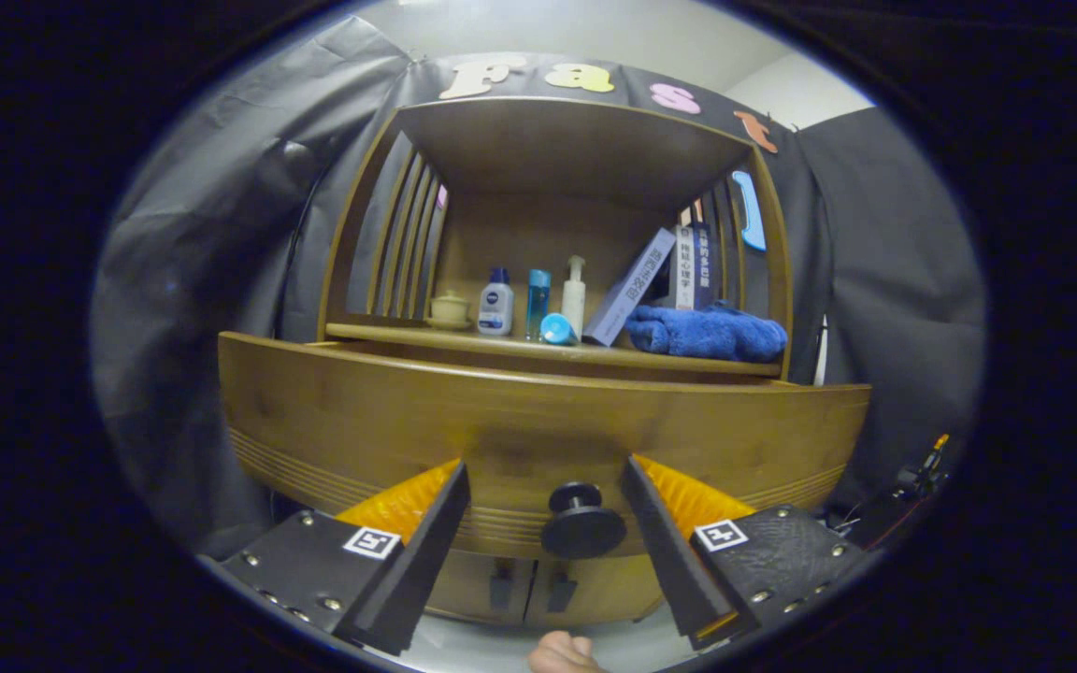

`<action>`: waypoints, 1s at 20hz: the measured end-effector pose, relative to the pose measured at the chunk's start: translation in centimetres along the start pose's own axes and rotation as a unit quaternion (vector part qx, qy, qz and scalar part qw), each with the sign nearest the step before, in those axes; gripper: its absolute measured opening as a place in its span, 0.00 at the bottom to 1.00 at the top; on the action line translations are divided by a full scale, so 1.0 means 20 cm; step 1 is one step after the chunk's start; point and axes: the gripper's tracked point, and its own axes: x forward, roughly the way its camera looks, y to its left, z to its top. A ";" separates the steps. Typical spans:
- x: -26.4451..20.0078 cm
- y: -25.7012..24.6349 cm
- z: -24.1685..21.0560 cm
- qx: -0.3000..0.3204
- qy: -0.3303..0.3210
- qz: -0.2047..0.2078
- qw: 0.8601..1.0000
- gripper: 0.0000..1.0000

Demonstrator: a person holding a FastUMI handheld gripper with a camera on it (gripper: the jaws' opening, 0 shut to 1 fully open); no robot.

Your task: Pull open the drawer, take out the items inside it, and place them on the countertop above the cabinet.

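1. My gripper [544,505] is spread wide and holds nothing; the round black knob [581,520] sits between its fingers, neither pressing on it.
2. The brown wooden drawer front [538,439] faces me, and I cannot tell whether it is shut or pulled out; its inside is hidden.
3. On the worktop [538,350] above stand bottles [536,304], a folded blue towel [707,334] and books [665,280].
4. This fits either a drawer yet to be emptied, or items already set up there.

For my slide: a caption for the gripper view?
Open gripper straddles the closed drawer's knob, below a shelf holding bottles and a blue towel.
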 end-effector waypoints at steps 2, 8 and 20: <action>0.06 0.01 0.00 -0.002 -0.004 -0.007 1.000 1.00; 0.16 0.04 -0.02 0.043 0.005 -0.001 0.999 0.99; 0.35 0.05 -0.02 0.043 -0.003 0.001 0.999 0.99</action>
